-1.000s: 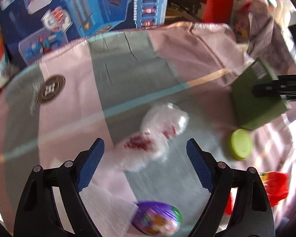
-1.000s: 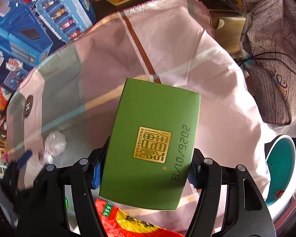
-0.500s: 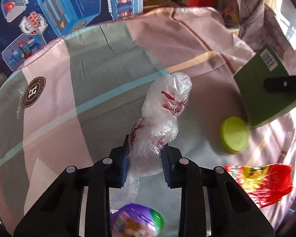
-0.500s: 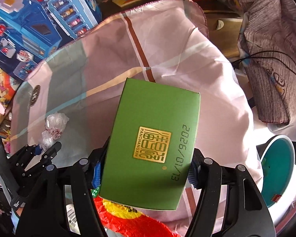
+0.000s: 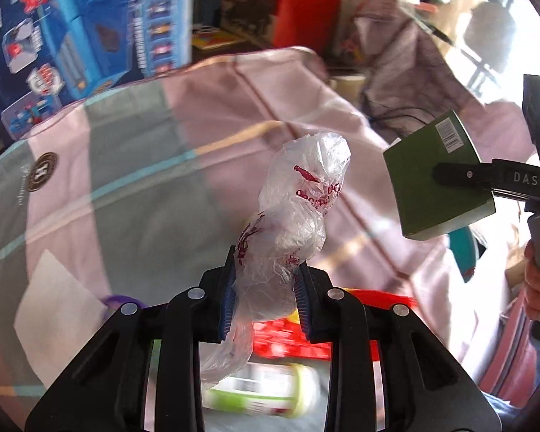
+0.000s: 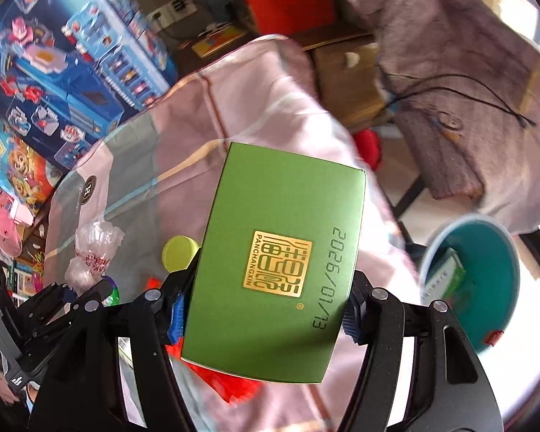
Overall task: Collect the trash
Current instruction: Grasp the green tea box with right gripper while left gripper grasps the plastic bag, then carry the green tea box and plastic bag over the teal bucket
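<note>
We see the left gripper (image 5: 264, 298) clamped on a crumpled plastic bag (image 5: 298, 201), lifted off the striped cloth (image 5: 133, 165); the right gripper (image 6: 262, 315) pinches a green box (image 6: 280, 255), near a teal bin (image 6: 493, 280).

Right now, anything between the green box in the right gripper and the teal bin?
Nothing visible. The green box is clamped in the right gripper, off the cloth; the teal bin sits open lower right, beyond the bed's edge, with only open floor between. One green-and-white carton already lies inside.
</note>
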The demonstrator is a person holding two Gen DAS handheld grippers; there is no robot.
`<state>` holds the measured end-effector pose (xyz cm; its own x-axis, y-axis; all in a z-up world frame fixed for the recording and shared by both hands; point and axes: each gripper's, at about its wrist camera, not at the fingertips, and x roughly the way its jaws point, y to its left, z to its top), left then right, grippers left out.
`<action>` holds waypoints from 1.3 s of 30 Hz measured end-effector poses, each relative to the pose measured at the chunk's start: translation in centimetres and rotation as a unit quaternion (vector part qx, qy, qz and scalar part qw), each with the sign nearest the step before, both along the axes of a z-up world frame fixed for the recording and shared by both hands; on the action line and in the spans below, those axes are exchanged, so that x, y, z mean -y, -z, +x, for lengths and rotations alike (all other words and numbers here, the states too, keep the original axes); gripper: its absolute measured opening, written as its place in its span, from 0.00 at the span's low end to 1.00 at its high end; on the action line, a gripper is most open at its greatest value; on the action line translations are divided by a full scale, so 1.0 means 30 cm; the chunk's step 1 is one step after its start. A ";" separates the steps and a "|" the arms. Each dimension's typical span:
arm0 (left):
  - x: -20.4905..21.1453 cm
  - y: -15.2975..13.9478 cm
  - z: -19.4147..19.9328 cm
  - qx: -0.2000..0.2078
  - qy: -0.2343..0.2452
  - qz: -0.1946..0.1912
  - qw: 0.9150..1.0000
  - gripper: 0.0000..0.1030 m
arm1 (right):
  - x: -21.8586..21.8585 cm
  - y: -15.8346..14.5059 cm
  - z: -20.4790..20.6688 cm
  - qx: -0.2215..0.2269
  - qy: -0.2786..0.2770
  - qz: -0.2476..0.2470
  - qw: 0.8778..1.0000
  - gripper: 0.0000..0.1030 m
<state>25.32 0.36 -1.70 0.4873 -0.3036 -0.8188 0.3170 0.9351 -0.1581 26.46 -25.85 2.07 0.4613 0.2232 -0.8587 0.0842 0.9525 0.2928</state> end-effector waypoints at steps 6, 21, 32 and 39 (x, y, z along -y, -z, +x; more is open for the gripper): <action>0.193 -0.011 -0.073 -0.010 0.032 -0.001 0.999 0.28 | 0.192 -0.009 -0.112 0.007 0.036 0.007 0.999 0.60; 0.726 -0.031 -0.166 -0.016 0.149 0.032 0.988 0.29 | 0.725 0.047 -0.393 0.027 0.160 0.037 0.986 0.60; 1.079 0.069 -0.185 -0.050 0.219 0.063 0.972 0.29 | 0.948 0.204 -0.492 -0.008 0.210 0.055 0.976 0.60; 1.208 0.163 -0.168 -0.076 0.243 0.085 0.963 0.29 | 0.997 0.265 -0.489 -0.020 0.217 0.063 0.974 0.60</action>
